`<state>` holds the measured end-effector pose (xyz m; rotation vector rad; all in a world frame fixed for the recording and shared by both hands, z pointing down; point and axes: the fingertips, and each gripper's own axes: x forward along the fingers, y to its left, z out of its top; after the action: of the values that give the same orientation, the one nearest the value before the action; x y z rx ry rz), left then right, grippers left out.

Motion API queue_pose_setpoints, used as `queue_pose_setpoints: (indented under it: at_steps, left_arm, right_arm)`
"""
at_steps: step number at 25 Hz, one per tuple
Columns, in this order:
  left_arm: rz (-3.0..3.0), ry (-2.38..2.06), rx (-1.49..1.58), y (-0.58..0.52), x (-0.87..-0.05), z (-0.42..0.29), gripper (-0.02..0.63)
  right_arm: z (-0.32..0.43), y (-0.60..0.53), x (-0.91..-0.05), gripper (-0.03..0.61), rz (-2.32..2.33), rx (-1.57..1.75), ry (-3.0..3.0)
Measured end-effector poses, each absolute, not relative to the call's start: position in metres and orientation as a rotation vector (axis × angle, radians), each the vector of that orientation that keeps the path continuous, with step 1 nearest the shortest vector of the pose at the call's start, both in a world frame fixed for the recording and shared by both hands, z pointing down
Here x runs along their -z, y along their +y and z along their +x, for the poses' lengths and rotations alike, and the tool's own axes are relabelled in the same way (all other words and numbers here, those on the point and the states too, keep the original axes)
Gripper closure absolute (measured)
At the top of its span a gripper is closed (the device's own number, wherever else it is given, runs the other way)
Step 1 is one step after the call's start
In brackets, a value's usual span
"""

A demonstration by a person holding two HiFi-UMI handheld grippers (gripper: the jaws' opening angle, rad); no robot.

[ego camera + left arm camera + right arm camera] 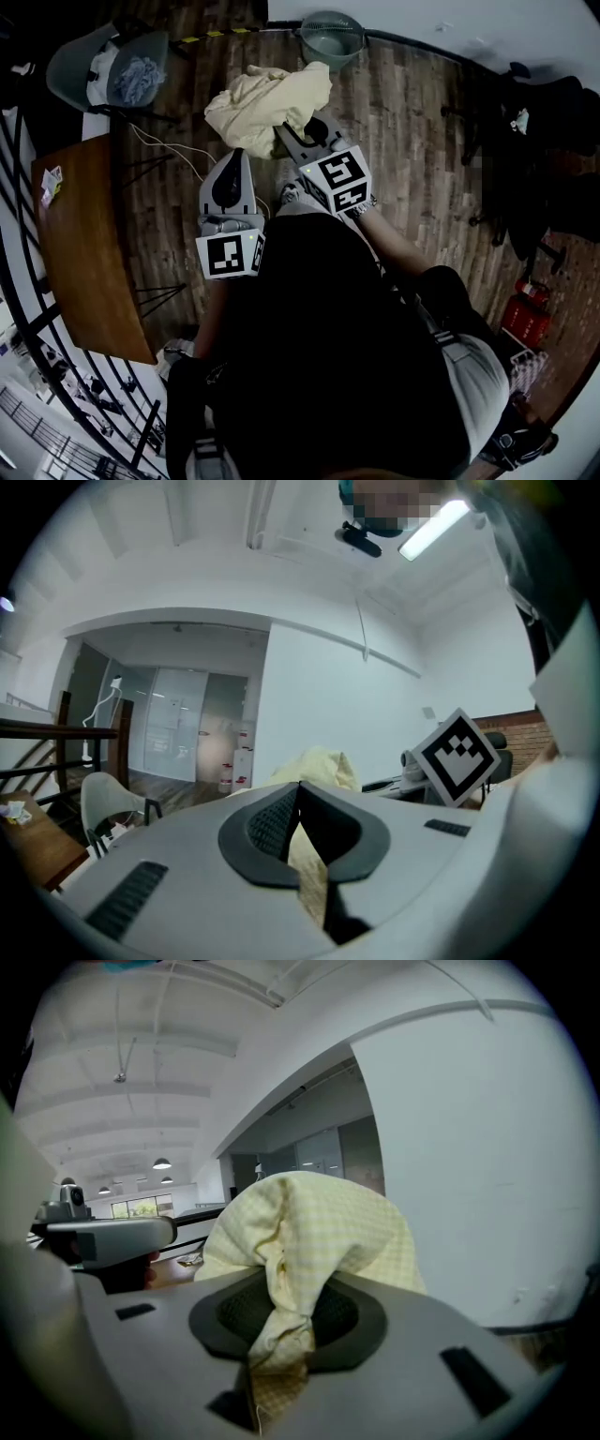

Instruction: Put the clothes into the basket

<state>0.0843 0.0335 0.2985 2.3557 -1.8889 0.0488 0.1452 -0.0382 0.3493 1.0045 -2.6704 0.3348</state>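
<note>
Yellow garment [267,101]: we clamp it in left gripper [236,157] and right gripper [289,131], so it hangs bunched, clear of the floor [412,122].

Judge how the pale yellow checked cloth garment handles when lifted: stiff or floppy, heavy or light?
Probably floppy: the pale yellow checked cloth garment bunches into soft folds between the left gripper and right gripper. Likely light for its bulk, since thin pinches of fabric carry the whole bundle. Loose edges may sag and snag.
</note>
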Motion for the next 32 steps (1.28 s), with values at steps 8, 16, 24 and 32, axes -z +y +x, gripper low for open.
queue_pose_setpoints:
  at_steps: [8,16,24,32]
  left_arm:
    - [2.509,-1.671,-0.040,0.005,-0.306,0.153,0.600]
    - [2.618,-1.458,-0.026,-0.043,-0.314,0.197,0.600]
    - [2.634,-1.363,-0.026,-0.129,-0.322,0.225,0.600]
    - [2.614,-1.300,-0.040,-0.226,-0.330,0.213,0.600]
  right_arm:
    - [0.226,-0.045,-0.364,0.477,1.223,-0.375,-2.565]
    - [0.281,-0.078,-0.372,0.477,1.418,-0.405,-2.439]
    - [0.303,-0.154,-0.399,0.477,1.419,-0.470,-2.339]
    - [0.295,-0.239,-0.401,0.477,1.437,-0.506,-2.299]
